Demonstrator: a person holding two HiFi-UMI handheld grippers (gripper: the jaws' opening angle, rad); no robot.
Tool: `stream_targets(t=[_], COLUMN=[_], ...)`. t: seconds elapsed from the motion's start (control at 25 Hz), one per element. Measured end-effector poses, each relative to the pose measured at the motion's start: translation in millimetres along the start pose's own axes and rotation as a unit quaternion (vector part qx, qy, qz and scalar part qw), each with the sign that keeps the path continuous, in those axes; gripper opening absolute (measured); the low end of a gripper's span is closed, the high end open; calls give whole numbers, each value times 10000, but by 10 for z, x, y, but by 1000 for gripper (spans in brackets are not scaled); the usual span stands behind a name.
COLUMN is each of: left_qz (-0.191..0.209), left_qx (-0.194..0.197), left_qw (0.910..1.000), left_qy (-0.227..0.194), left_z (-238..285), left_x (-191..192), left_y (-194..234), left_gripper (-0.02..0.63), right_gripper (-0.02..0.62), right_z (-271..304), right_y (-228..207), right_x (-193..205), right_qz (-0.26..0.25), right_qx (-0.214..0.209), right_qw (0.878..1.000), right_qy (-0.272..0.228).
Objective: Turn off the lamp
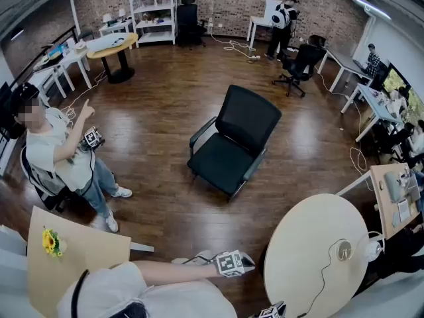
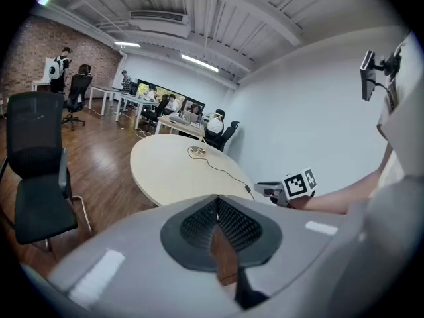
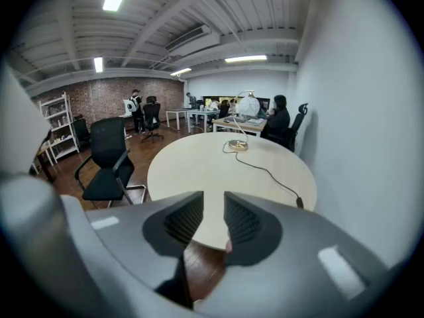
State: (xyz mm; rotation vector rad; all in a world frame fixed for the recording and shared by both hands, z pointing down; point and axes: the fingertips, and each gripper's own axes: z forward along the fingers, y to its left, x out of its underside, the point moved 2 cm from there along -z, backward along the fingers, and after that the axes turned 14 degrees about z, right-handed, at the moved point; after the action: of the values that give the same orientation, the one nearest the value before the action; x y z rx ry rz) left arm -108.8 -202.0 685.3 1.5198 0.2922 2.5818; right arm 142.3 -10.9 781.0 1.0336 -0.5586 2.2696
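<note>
- My left gripper (image 2: pixel 216 203) has its fingers pressed together, with nothing between them.
- My right gripper (image 3: pixel 212 204) has its fingers spread a little apart, and they hold nothing.
- The lamp (image 3: pixel 237 145) stands on the far side of the round desk (image 3: pixel 199 171), well apart from both grippers.
- It has a flat base, a thin bent stalk and a round white head on top.
- A black cord (image 3: pixel 267 172) runs from the lamp's base across the desk to the edge by the white wall (image 3: pixel 358 124).
- A black office chair (image 1: pixel 233 141) stands on the wood floor (image 1: pixel 165 111), near the desk.
</note>
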Motion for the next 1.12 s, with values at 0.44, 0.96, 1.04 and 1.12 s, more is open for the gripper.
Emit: stream_targets(t=[0.44,0.96,1.04,1.12], left_qz=[244,711,777,793], left_qx=[115,849,963,999], left_qw=[9996,9931,9915,9909], left_qy=[98,378,412,437], left_z=[336,901,1002,1088], left_x=[-29,-35,20,114], left_y=[-461,-1280,-1453,-1608], left_gripper=[5,5,5,5], right_gripper=[98,83,79,75], right_z=[-451,-1250,-1349,-1373], right_y=[-735,-1625,-1797,-1943], right_x=[-93,311,464,621], right_qz=[449,1196,1277,1300], right_qx=[130,687,787,787], right_qw=[9982,9887,9873,9874], right_qy=[-384,-584,-529,-451])
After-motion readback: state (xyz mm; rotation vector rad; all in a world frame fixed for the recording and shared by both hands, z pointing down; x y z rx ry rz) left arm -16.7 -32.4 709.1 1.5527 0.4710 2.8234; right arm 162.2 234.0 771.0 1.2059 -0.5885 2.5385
